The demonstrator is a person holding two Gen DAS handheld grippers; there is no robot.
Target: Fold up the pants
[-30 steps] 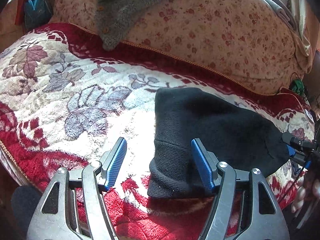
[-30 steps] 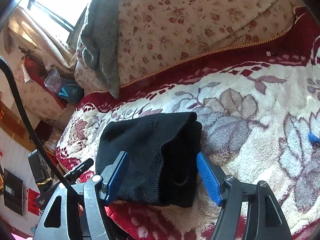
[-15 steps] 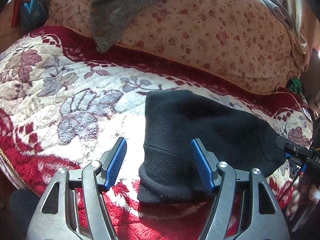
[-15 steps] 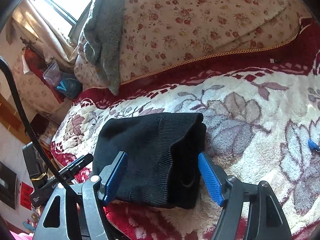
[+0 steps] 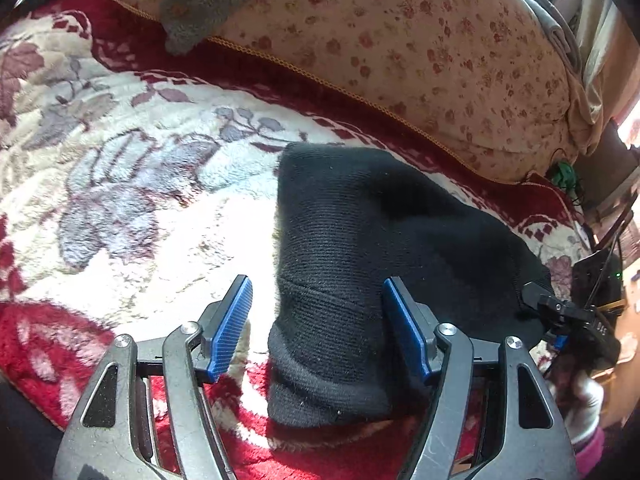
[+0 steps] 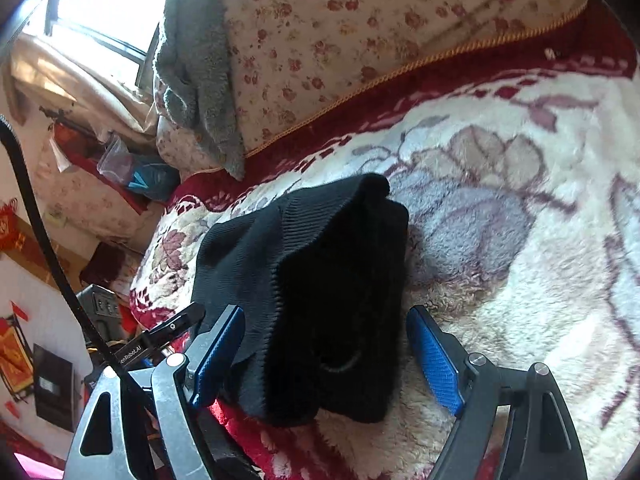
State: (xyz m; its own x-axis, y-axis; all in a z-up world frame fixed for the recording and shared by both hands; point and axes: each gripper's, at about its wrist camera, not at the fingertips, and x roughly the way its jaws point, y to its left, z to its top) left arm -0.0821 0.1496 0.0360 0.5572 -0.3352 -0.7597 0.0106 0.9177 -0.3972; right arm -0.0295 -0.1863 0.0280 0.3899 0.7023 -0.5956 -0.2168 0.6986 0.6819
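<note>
Lying folded, pants (image 5: 360, 264) apparently run crosswise between both views.

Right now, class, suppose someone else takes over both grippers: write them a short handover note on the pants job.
Left gripper: jaws opening, near corner of the folded black pants between them, no clamp visible.
Right gripper: jaws opening, straddling the other near end of the pants, not clamped.
Pants: a compact bundle on the floral blanket, in front of the flowered quilt.
Done: pants look folded over.
Left: probably tidy the bundle or make a last fold.
</note>
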